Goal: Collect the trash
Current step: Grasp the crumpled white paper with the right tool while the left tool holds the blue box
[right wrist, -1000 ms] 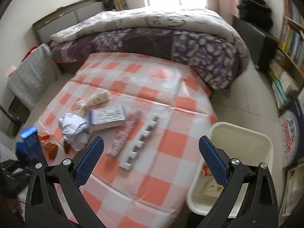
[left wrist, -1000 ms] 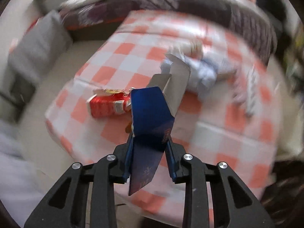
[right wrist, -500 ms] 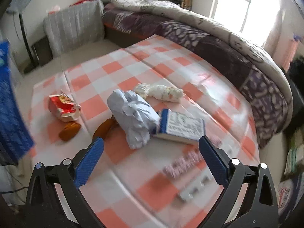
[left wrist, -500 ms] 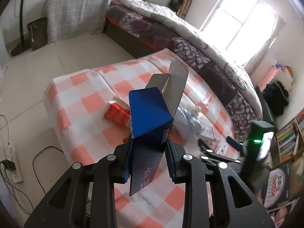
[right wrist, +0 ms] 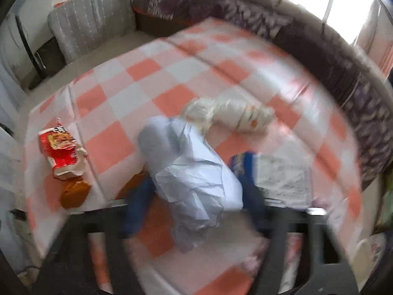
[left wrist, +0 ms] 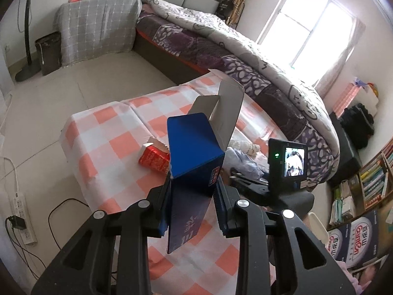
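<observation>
Bed (left wrist: 258, 56) behind checkered cloth (left wrist: 118, 145); bookshelf (left wrist: 368, 184) right; window (left wrist: 309, 29).

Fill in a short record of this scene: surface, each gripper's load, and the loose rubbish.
surface: orange-and-white checked cloth
left gripper: shut on an open blue cardboard box
right gripper: jaws closing around a crumpled pale blue paper wad
loose rubbish: torn red snack packet, white crumpled wrapper
</observation>
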### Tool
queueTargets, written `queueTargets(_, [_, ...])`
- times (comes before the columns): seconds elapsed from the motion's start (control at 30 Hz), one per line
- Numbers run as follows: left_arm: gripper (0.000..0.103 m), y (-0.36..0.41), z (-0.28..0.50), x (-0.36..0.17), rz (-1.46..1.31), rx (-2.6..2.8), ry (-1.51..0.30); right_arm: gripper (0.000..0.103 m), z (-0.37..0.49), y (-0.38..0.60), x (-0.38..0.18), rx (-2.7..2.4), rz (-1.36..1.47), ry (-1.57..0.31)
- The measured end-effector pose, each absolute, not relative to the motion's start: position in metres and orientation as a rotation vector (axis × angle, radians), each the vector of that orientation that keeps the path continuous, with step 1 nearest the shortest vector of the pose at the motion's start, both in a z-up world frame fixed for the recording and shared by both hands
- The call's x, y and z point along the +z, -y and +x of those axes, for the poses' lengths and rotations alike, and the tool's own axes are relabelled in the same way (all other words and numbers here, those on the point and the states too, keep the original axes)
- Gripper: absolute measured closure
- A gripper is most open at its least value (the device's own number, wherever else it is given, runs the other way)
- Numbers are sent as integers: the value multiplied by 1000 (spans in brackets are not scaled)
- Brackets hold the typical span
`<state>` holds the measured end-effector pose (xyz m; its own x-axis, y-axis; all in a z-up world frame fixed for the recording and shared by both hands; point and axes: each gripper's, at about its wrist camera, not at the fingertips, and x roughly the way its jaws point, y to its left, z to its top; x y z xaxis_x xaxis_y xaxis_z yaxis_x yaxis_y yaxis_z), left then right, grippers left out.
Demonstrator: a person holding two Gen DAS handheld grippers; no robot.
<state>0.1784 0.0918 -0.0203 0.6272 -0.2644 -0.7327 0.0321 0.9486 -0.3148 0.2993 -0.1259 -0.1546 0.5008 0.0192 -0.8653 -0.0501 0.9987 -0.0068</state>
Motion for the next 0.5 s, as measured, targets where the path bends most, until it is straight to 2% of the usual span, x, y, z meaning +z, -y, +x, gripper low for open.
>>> queueTargets(0.07, [72, -93, 179, -20, -285, -165, -879, 73, 295, 128, -148, 38, -13, -1015])
queueTargets(0.1, [72, -93, 180, -21, -284, -162, -880, 74, 292, 130, -142, 50, 6, -1005])
queueTargets(0.5, [72, -91, 177, -16, -258, -108, -813, 76, 238, 139, -58, 50, 129, -780])
